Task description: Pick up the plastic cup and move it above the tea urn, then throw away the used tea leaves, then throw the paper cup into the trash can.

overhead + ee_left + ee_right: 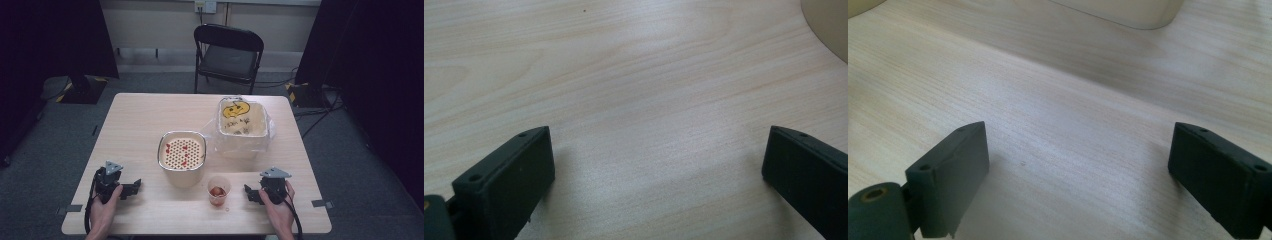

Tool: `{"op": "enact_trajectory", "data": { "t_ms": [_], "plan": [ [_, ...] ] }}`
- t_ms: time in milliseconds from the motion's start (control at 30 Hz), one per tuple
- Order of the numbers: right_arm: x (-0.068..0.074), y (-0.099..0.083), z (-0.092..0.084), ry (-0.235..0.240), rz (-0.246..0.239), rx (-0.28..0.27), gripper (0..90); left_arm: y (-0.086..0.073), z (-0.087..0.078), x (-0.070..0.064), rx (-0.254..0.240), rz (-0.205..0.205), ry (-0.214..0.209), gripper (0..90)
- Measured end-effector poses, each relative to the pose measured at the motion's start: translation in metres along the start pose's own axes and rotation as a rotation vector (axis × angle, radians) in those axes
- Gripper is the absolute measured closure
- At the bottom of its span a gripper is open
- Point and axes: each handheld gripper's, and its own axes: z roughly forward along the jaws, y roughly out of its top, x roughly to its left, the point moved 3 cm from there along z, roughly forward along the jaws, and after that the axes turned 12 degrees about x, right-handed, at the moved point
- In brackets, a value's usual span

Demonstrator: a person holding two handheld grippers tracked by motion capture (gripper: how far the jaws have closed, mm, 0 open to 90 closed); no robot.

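Resting on table: left gripper [131, 188] and right gripper [248, 193], each held in a hand at the near edge of the wooden table [135, 120].
Left claw: jaws spread wide, bare wood between them, pinching nothing; it points toward the table's middle.
Right claw: jaws spread wide, nothing between them; it points inward at the cup [218, 190].
Cup place: between the two grippers, just beside the right one, not touching it.
Cup axis: long axis upright, mouth up, something reddish inside.
Behind cup: tub with a perforated lid [182, 151], red bits on the holes.
Far right: bin lined with a clear bag [243, 125], open upward.
Beyond table: black folding chair [227, 55].
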Motion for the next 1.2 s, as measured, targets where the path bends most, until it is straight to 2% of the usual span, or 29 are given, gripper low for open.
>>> {"op": "enact_trajectory", "data": {
  "t_ms": [200,333,433,500,733,800,967,1033,1200],
  "plan": [
    [0.001,0.0,0.0,-0.005,0.006,0.002,9.0,0.0,0.0,0.0,0.0,0.001,0.001,0.0],
    [0.003,0.001,-0.002,0.006,0.008,0.004,13.4,0.0,0.0,0.0,0.0,0.001,0.001,0.0],
    [0.008,0.002,-0.003,0.025,-0.021,0.014,13.5,0.0,0.0,0.0,0.0,0.001,0.001,0.0],
    [0.012,0.003,-0.005,0.049,-0.041,0.025,13.6,0.0,0.0,0.0,0.001,0.001,0.001,0.0],
    [0.035,0.006,-0.016,0.135,-0.089,-0.004,14.9,0.0,0.0,0.0,0.0,0.001,0.001,0.0],
    [0.044,0.005,-0.022,0.187,-0.105,-0.011,15.6,0.0,0.0,0.0,0.0,0.001,0.001,0.0],
    [0.053,0.004,-0.027,0.23,-0.151,-0.011,15.8,0.0,0.0,0.0,0.0,0.001,0.001,0.0],
    [0.062,0.003,-0.03,0.276,-0.173,-0.008,15.8,0.0,0.0,0.0,0.0,0.001,0.001,0.0],
    [0.071,0.002,-0.033,0.314,-0.204,-0.014,15.7,0.0,0.0,0.0,0.0,0.001,0.001,0.0]
  ]
}}
